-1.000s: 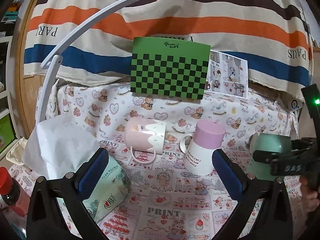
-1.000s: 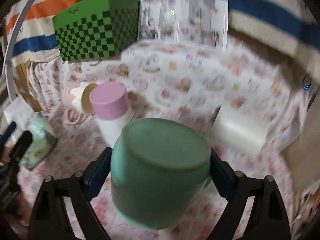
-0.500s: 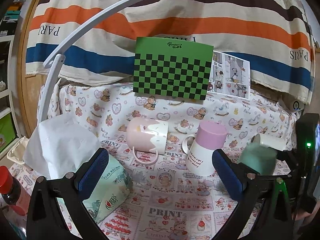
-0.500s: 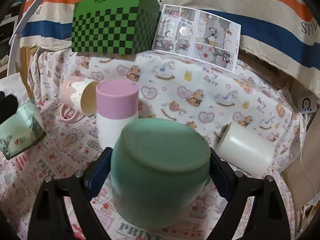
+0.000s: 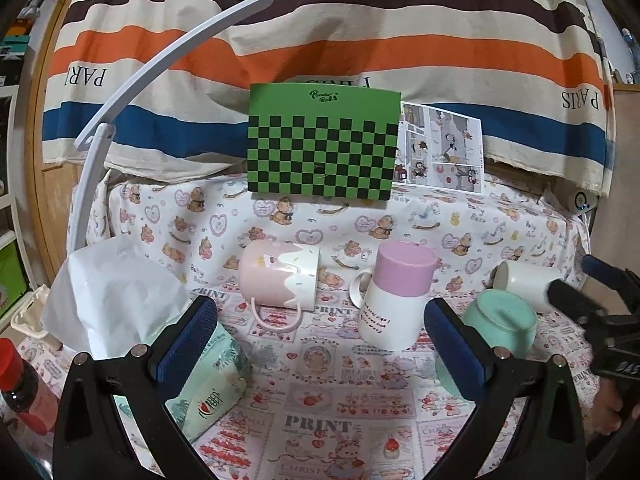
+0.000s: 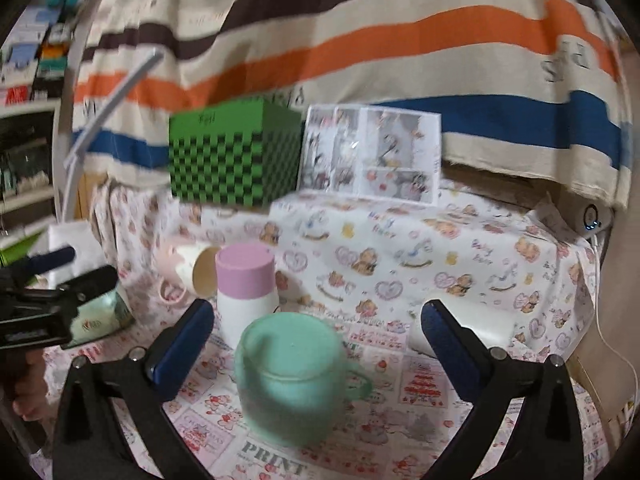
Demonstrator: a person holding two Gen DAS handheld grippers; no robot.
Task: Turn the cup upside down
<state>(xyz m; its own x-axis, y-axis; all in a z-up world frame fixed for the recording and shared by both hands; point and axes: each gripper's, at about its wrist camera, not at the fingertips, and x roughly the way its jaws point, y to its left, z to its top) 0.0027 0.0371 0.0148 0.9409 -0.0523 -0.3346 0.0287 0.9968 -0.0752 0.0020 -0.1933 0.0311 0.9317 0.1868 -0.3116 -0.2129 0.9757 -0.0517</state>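
Note:
A mint green cup (image 6: 294, 376) stands upside down on the printed cloth, base up; it also shows in the left wrist view (image 5: 502, 326). My right gripper (image 6: 318, 344) is open, its pads apart from the cup on both sides, slightly behind it. In the left wrist view the right gripper (image 5: 588, 292) sits just right of the cup. My left gripper (image 5: 320, 344) is open and empty, low over the front of the table. A pink-and-white mug (image 5: 280, 278) lies on its side. A pink-topped white mug (image 5: 394, 300) stands upside down. A white cup (image 5: 524, 282) lies on its side.
A green checkered box (image 5: 322, 146) and a comic sheet (image 5: 440, 150) stand at the back. A tissue pack (image 5: 200, 384) with white tissue lies at the left, a red-capped bottle (image 5: 18, 388) at the far left. A white curved lamp arm (image 5: 132, 92) rises on the left.
My right gripper has opened and let go of the green cup, which now stands on the cloth. The gripper has drawn back and tilted up. My left gripper has barely moved.

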